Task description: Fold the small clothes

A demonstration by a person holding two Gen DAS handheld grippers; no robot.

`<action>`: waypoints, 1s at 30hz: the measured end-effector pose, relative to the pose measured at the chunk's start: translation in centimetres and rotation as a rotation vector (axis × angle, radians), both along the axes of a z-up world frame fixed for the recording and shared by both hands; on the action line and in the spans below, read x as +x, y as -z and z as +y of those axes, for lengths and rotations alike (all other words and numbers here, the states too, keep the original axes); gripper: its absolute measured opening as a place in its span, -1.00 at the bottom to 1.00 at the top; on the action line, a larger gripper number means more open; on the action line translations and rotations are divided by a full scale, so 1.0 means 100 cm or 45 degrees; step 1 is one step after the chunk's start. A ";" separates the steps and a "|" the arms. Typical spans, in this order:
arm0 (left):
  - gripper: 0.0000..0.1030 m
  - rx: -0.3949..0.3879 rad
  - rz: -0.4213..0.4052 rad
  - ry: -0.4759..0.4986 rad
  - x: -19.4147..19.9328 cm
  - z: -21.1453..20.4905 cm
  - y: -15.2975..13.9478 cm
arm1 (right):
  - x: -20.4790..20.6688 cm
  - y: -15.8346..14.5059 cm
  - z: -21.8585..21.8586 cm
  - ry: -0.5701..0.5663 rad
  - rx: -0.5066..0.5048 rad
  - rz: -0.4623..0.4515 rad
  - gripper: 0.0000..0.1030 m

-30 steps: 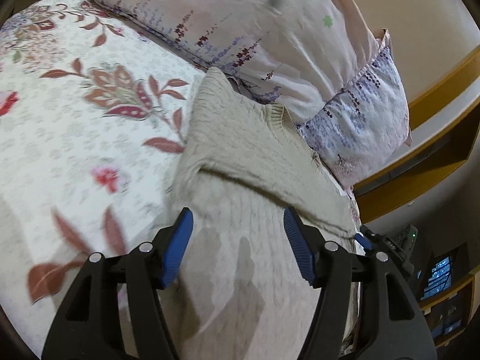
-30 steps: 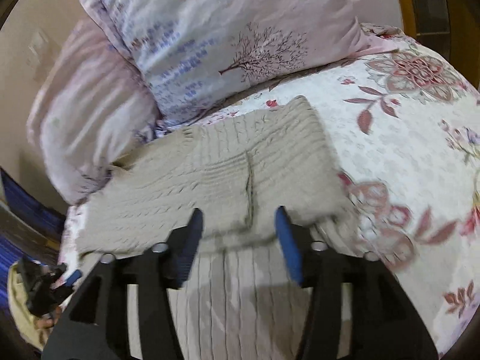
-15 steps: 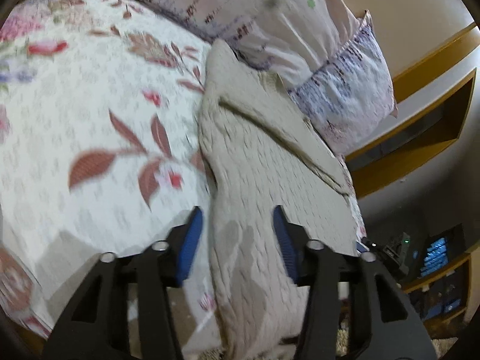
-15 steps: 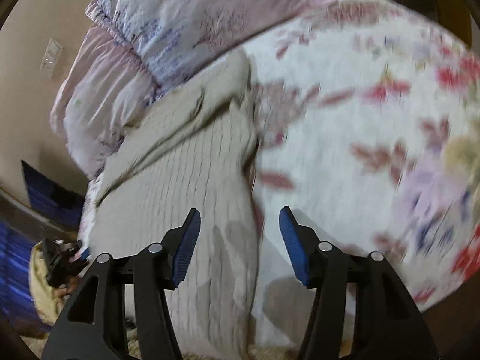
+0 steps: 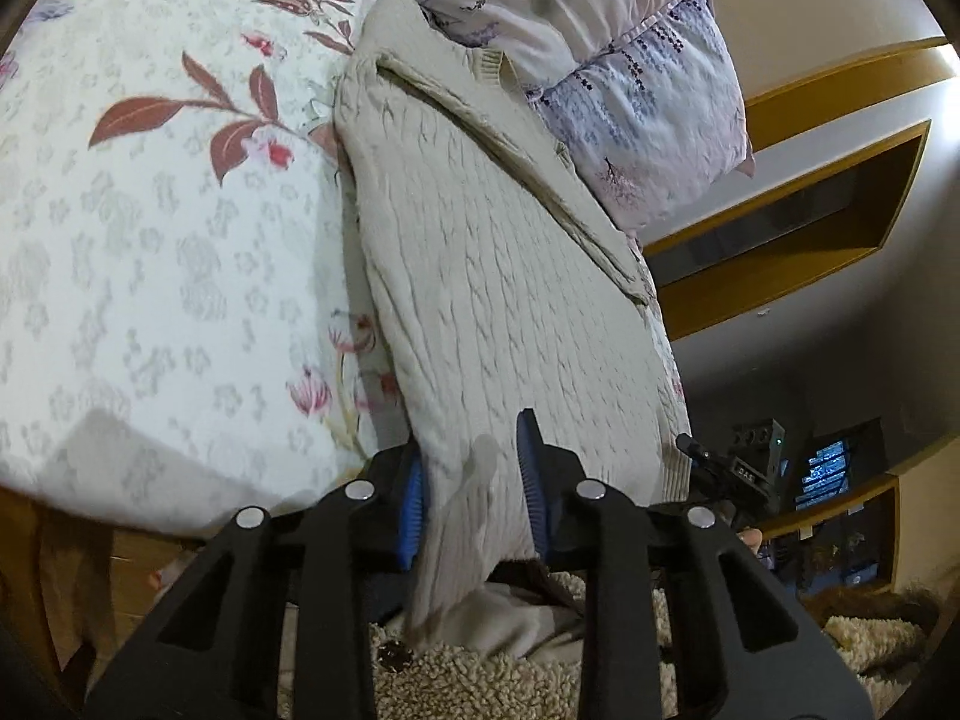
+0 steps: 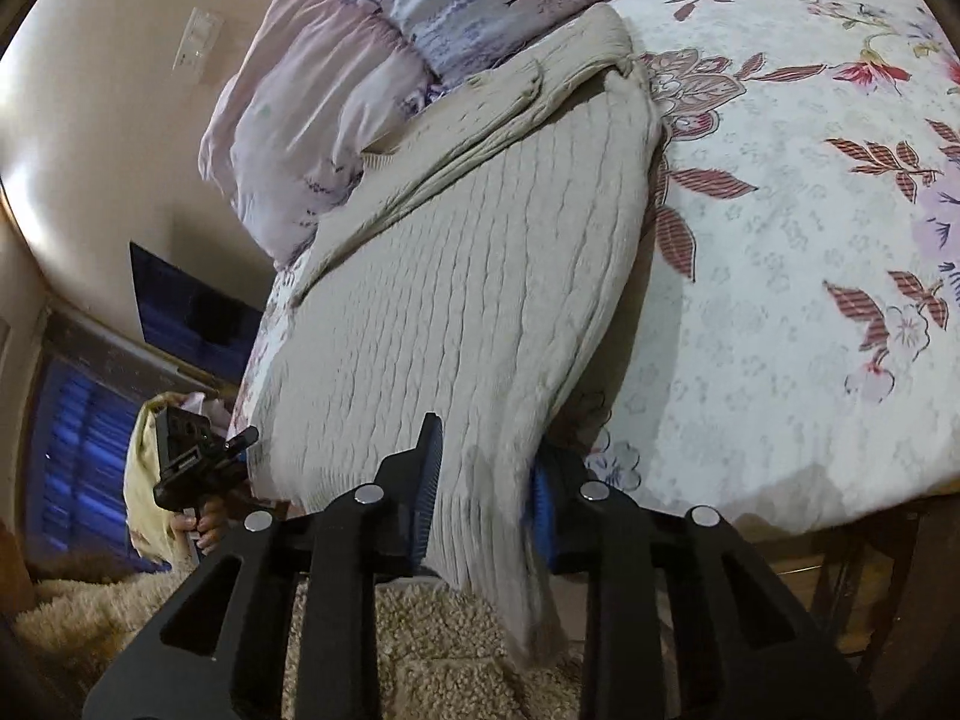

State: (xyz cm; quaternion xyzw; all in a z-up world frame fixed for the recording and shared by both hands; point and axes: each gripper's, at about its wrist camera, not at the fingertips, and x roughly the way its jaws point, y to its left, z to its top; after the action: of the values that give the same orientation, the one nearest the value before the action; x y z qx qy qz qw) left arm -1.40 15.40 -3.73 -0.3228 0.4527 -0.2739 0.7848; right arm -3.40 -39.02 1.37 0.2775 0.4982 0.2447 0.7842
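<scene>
A beige cable-knit sweater [image 5: 480,276] lies flat on the floral bedspread [image 5: 150,252], its sleeves folded across the top near the pillows and its hem hanging over the bed's near edge. My left gripper [image 5: 471,480] is closing on the hem's left corner, and the fabric bunches between its blue pads [image 5: 531,480]. In the right wrist view the same sweater [image 6: 480,300] fills the middle, and my right gripper [image 6: 483,480] is closing on the hem's right corner, with knit pinched between the pads. Each camera sees the other gripper at the far corner.
Lilac flowered pillows [image 5: 630,60] lean against the wall behind the sweater. A shaggy cream rug [image 6: 420,648] covers the floor below the bed edge. Wooden shelving [image 5: 810,210] stands to the right, and a hand [image 6: 204,522] holds the other gripper's body [image 6: 192,462].
Both grippers have drawn back from the sweater's middle to its hem at the bed edge. Their jaws have narrowed from wide open onto the fabric.
</scene>
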 end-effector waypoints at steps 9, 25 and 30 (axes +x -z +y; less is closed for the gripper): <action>-0.88 0.126 -0.027 -0.017 0.004 -0.002 -0.009 | 0.006 -0.022 0.014 0.016 -0.109 -0.150 -0.86; -0.89 0.258 -0.335 -0.267 0.082 0.013 -0.098 | 0.054 -0.090 0.004 0.291 -0.270 -0.574 -0.87; -0.89 0.307 -0.401 -0.278 0.113 0.003 -0.120 | 0.087 -0.090 -0.001 0.339 -0.237 -0.556 -0.87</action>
State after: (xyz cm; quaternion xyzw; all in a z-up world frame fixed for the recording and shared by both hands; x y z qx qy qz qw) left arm 9.92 15.73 8.25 -0.2270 0.3163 -0.1783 0.9037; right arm 5.29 -39.15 10.33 0.2080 0.2967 0.1465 0.9205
